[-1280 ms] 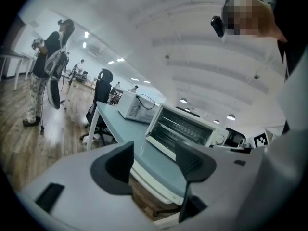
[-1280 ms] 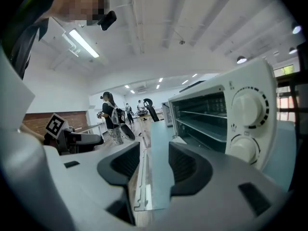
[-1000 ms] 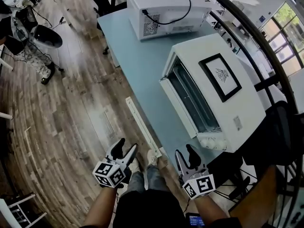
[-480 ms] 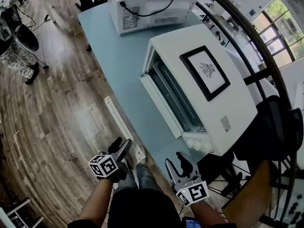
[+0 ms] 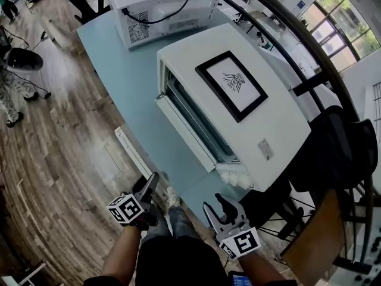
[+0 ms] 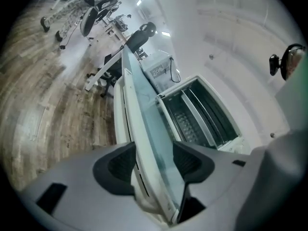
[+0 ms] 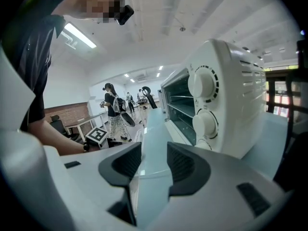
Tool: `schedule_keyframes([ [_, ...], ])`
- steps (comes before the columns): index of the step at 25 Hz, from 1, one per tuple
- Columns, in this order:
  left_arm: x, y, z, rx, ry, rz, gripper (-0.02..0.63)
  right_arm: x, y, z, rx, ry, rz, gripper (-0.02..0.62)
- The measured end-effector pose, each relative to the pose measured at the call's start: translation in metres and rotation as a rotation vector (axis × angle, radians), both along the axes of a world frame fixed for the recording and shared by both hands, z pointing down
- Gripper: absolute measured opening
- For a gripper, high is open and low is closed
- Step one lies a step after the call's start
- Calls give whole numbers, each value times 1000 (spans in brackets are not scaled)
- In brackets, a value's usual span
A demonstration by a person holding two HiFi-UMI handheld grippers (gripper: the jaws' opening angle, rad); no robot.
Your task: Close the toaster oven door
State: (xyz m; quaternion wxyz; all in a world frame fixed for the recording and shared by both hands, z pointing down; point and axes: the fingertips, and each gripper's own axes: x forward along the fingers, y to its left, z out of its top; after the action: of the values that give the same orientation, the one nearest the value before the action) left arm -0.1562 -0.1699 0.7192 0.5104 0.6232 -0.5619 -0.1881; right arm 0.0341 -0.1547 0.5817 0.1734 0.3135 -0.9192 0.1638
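The white toaster oven (image 5: 238,100) stands on the pale blue table (image 5: 119,58), its door (image 5: 184,130) folded down and open towards the floor side. Both grippers hover short of the table's near corner, apart from the oven. My left gripper (image 5: 149,183) is rolled on its side; its jaws have just been closing but still stand apart, and the pads press on nothing. In the left gripper view (image 6: 153,158) the table edge runs up between the fingers towards the open oven (image 6: 202,114). My right gripper (image 5: 216,204) is open too, facing the oven's knobs (image 7: 204,85).
A second white appliance (image 5: 161,5) with a black cable sits at the table's far end. A white strip (image 5: 134,154) lies on the wood floor beside the table. A black chair (image 5: 333,154) stands to the right of the oven. People stand far off at the left.
The left gripper has rolled onto its side and dropped a little. Both grippers have edged closer to the table's near corner, and the oven now sits further left in the head view.
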Motion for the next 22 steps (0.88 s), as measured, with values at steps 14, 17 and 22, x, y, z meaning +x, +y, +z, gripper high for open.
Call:
schedule_keyframes([
  [14,13,-9,-93,134,-116,92,212,-25,0,-37,88,-49,-34,168],
  [17,19,-12,-108,144,-186,134,193,-34,6,-46,134,-47,-65,172],
  [22,22,-16,-124,143,-154,156,193,-38,6,-50,90,-94,-51,178],
])
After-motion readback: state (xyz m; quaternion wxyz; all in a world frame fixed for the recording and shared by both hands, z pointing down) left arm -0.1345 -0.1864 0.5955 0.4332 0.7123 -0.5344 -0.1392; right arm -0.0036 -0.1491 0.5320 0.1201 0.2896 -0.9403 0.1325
